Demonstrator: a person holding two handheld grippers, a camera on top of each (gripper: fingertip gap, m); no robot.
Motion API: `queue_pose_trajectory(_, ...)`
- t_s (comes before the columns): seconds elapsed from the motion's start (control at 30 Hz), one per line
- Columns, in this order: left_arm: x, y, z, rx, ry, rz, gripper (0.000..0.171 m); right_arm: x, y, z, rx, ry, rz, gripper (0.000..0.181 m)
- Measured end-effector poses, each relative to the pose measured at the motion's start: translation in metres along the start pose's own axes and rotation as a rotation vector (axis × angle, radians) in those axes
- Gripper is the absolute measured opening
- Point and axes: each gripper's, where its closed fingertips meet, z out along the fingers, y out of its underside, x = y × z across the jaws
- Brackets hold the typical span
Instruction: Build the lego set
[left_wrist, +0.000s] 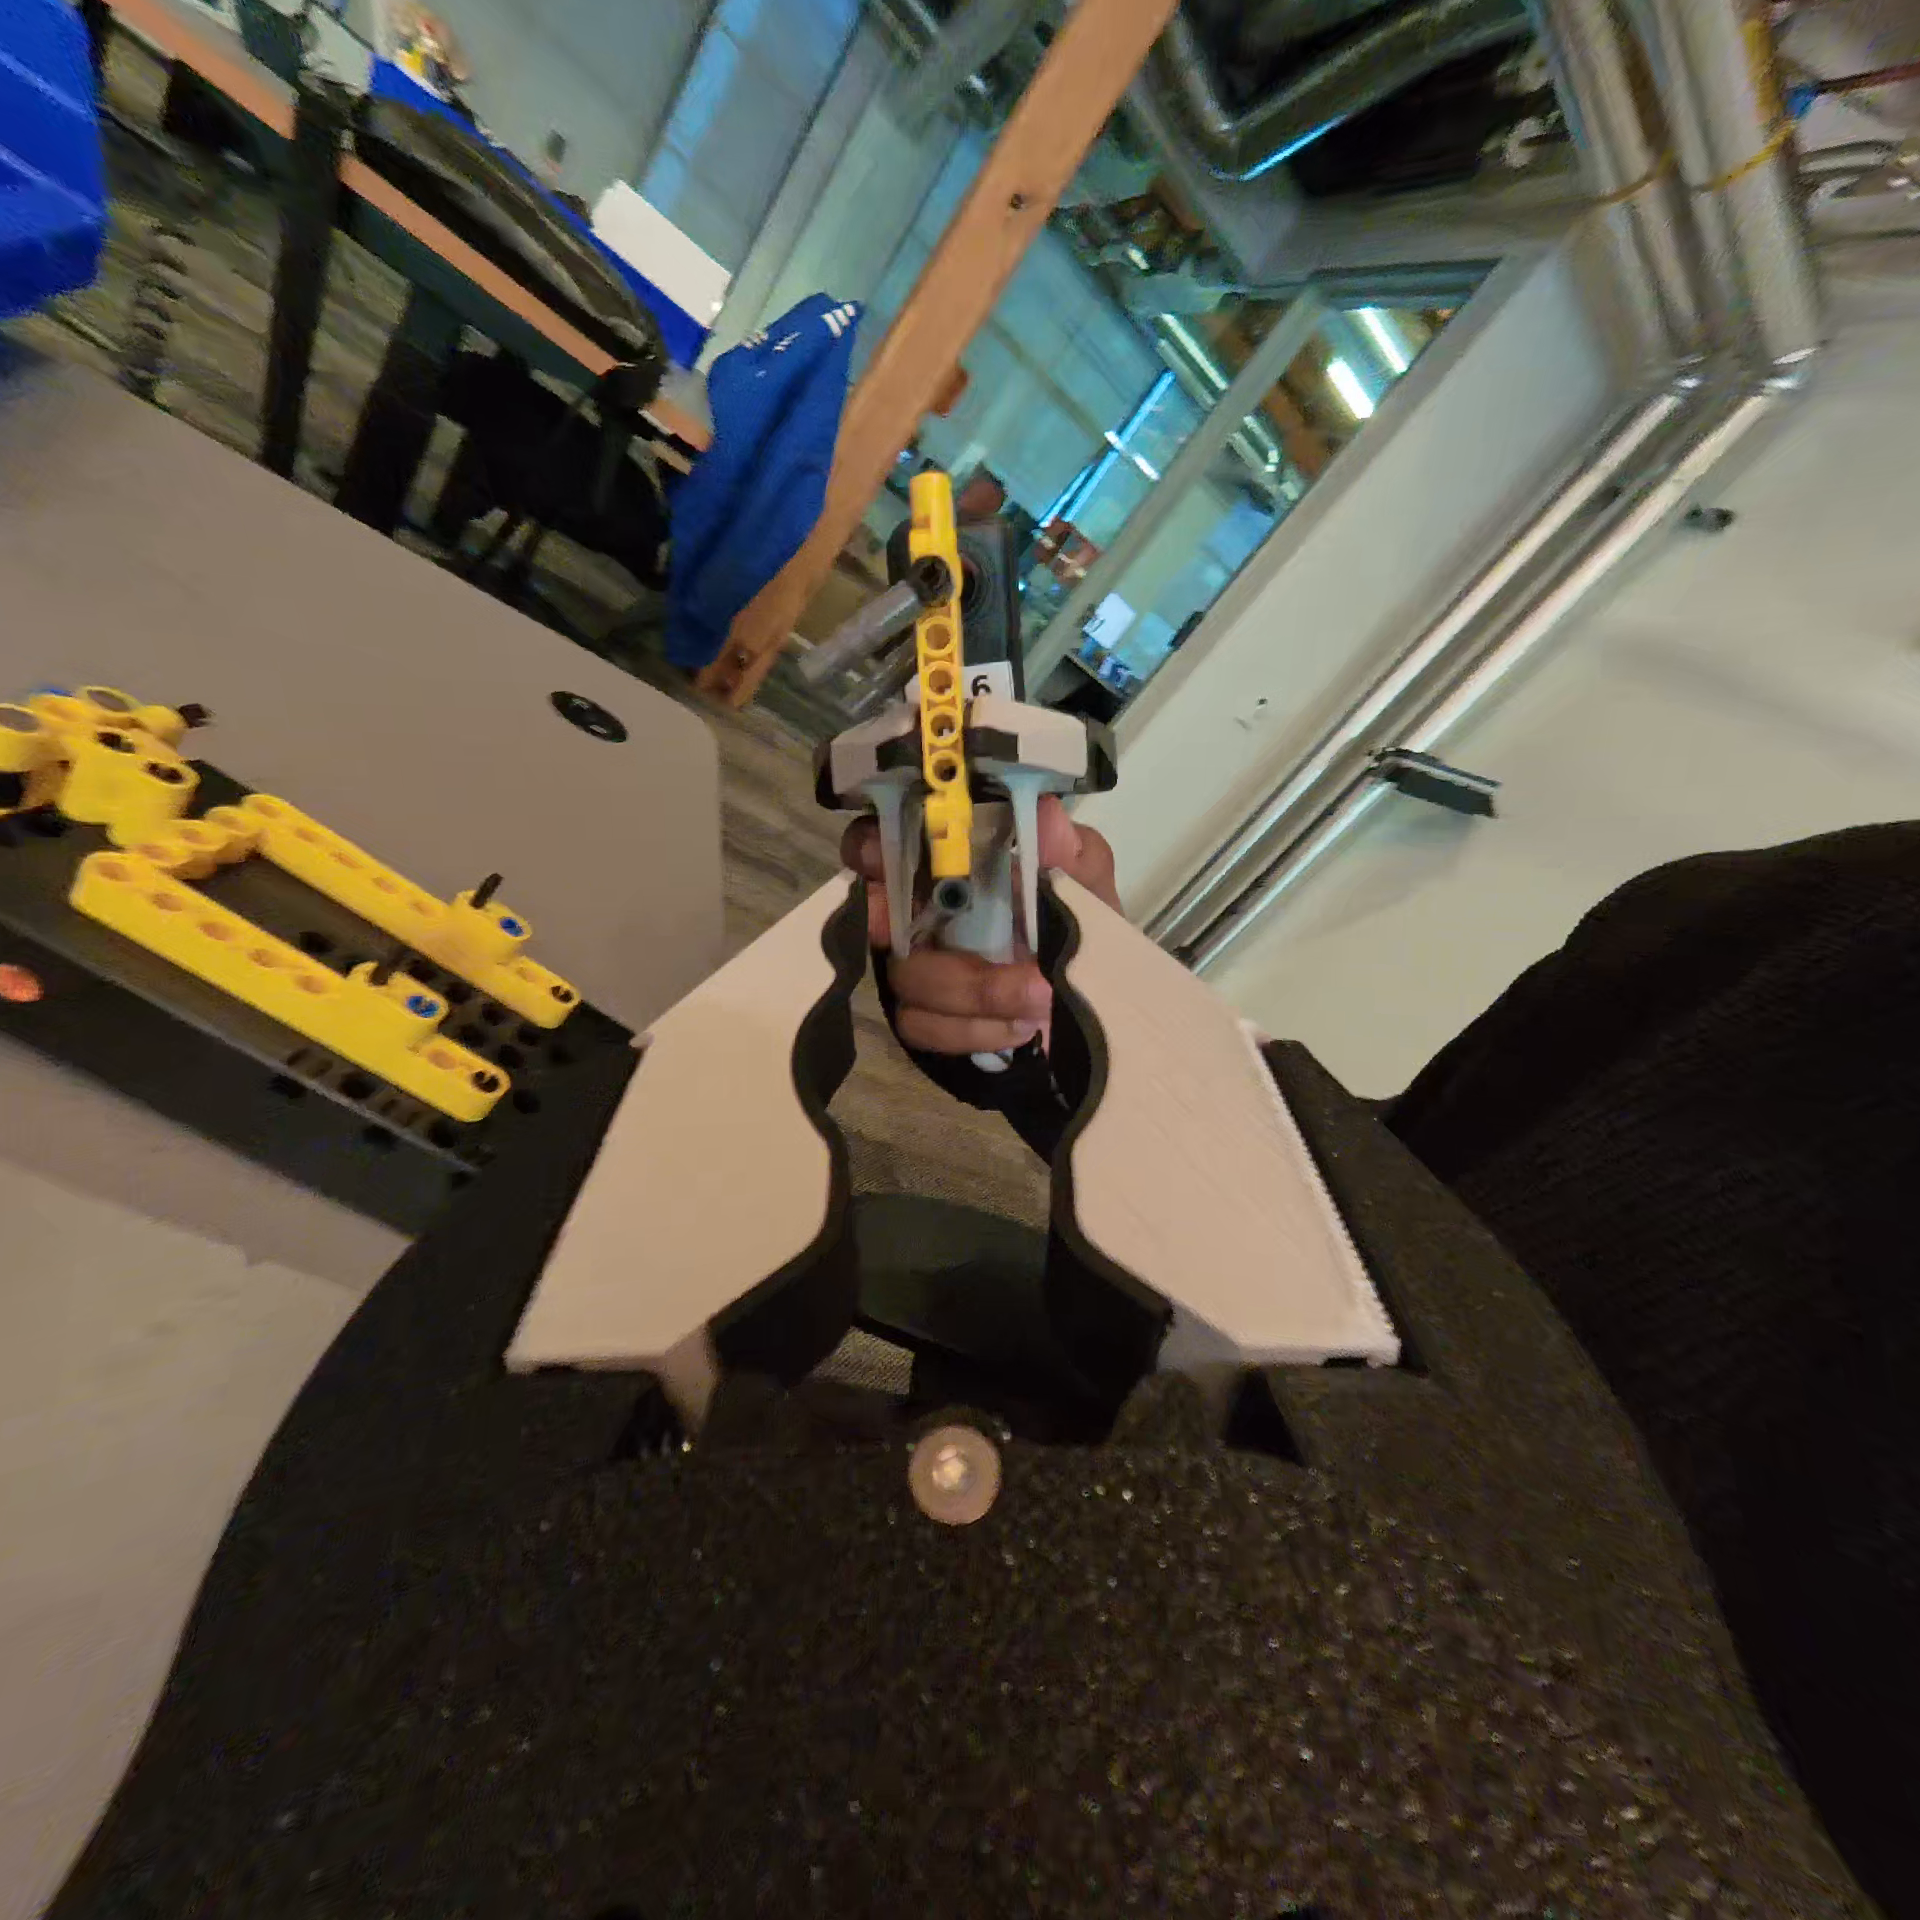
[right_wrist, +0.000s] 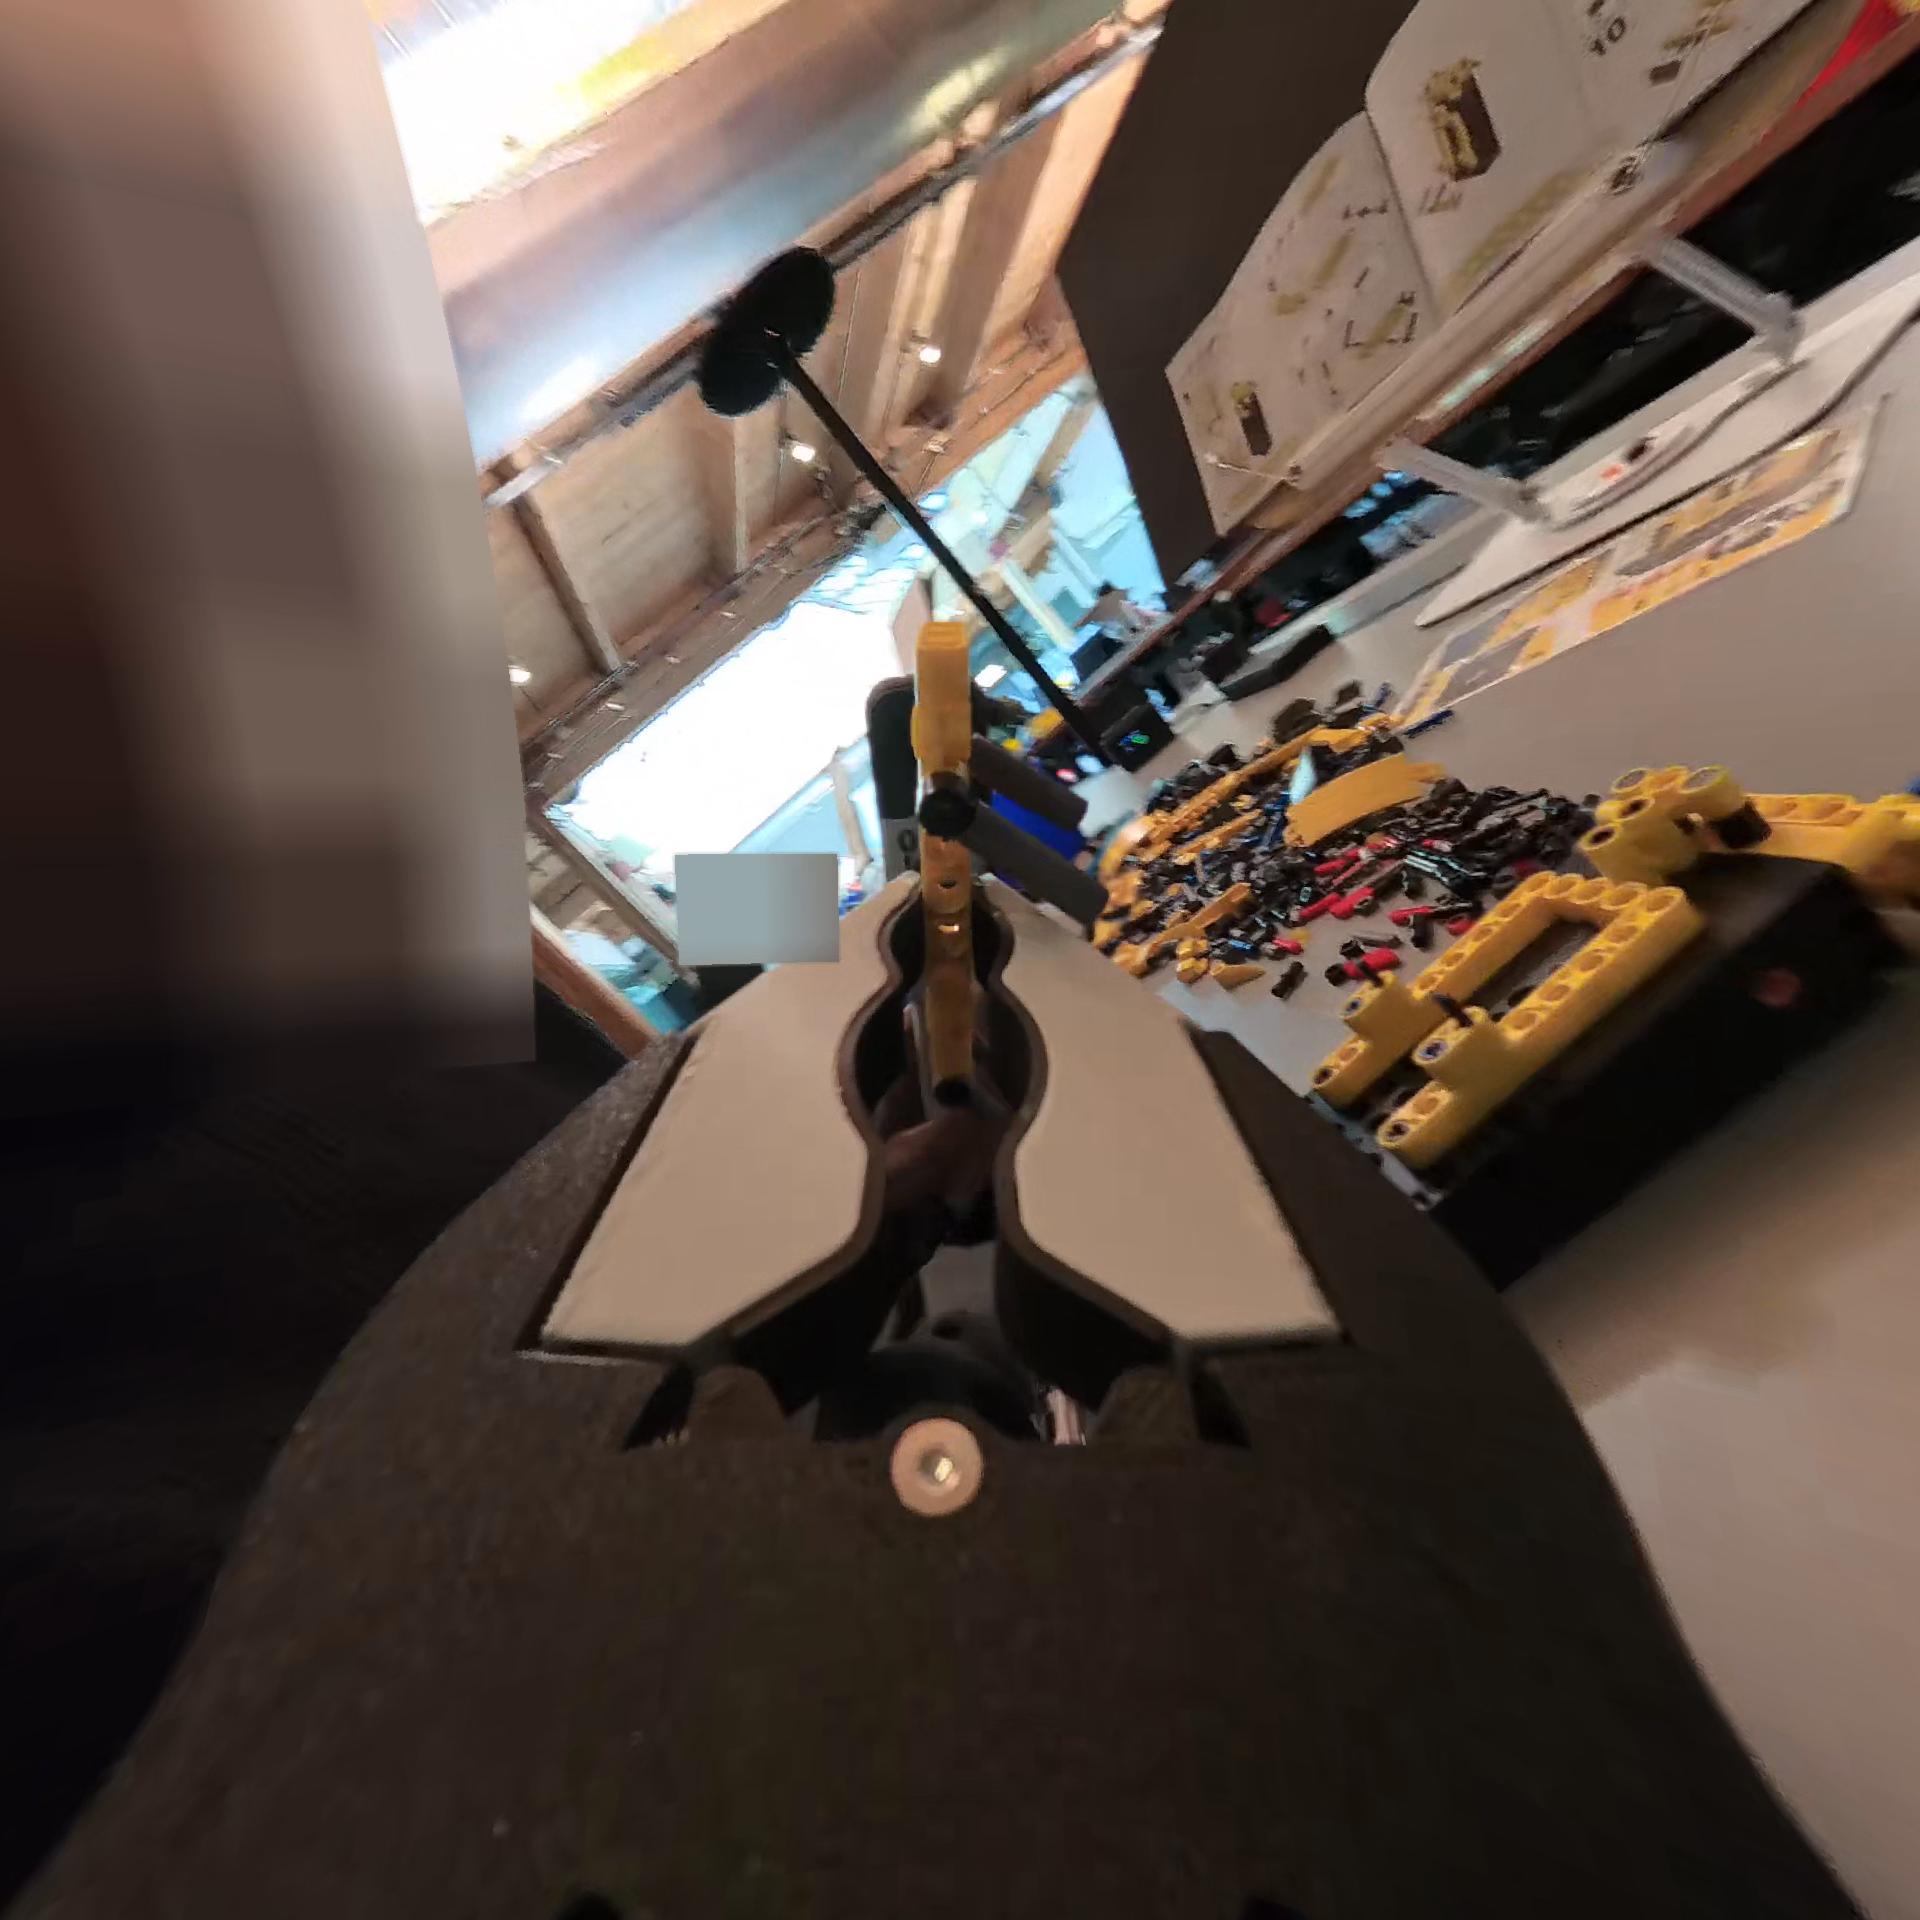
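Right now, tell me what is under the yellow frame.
A black holed base on the table. The frame covers part of its top, so that patch is hidden.

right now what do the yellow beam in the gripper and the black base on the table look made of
Yellow holed beam: looks like moulded plastic, smooth and slightly glossy, with evenly round holes. Black base: probably matte plastic too, with a perforated top; blur leaves it uncertain.

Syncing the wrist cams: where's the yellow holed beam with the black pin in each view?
Left wrist view: yellow beam upright at centre, just beyond the open left tongs, held in the facing right tongs.
Right wrist view: beam at centre, rising from between the right tongs.
Shared landmark: yellow frame on the black base, left in the left view, right in the right view.
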Motion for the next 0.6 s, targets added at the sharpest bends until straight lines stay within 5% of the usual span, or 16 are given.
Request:
queue_pose_trajectory(0.23,0.01,0.008,0.001,-0.054,0.08,0.005,0.019,-0.01,0.01,0.019,-0.013,0.13,-0.052,0.007)
queue_pose_trajectory(0.4,0.019,-0.001,-0.002,0.017,0.124,-0.008,0.012,-0.014,0.007,0.022,0.012,0.199,-0.06,0.01)
queue_pose_trajectory(0.6,0.0,-0.013,-0.012,0.079,-0.088,0.129,0.01,0.001,-0.005,-0.004,0.13,0.435,-0.075,0.027)
